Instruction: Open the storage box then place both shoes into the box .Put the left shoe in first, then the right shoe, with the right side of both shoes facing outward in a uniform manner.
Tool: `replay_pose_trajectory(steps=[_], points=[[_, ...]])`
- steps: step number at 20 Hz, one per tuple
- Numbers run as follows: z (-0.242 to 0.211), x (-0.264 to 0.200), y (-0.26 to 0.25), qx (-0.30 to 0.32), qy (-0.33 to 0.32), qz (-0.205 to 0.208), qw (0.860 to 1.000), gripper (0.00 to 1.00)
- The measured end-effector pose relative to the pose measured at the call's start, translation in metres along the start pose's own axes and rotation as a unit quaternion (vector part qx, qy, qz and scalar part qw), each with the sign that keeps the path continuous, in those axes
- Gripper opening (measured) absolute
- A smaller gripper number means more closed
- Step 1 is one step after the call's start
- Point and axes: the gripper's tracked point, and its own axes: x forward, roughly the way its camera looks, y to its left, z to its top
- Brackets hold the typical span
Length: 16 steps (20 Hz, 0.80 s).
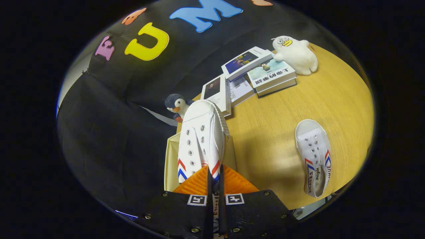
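Fingers (215,181) pinch shoe (199,139) by a thin edge over box (171,159) (toe beyond); could swing or slip out.

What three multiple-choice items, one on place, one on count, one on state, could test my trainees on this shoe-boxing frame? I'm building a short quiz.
1. Where does the second shoe lie?
A. on the wooden table, beside the held one
B. on the books
C. inside the box

2. How many plush toys are there?
A. one
B. two
C. three

3. What are the fingers of the gripper doing?
A. spread wide, holding nothing
B. pressed on a book
C. closed on the held shoe above the storage box

Key: 1 A, it rests sole down on bare tabletop. 2 B, a penguin and a white duck. 3 C, both fingers pinch the shoe's rear edge.
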Motion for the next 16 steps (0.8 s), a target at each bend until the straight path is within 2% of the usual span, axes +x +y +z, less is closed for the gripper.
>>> replay_pose_trajectory(steps=[5,16], points=[[-0.010,0.029,0.037,-0.027,0.015,0.004,1.000,0.06],[-0.052,0.110,0.079,-0.089,0.058,-0.033,0.994,0.07]])
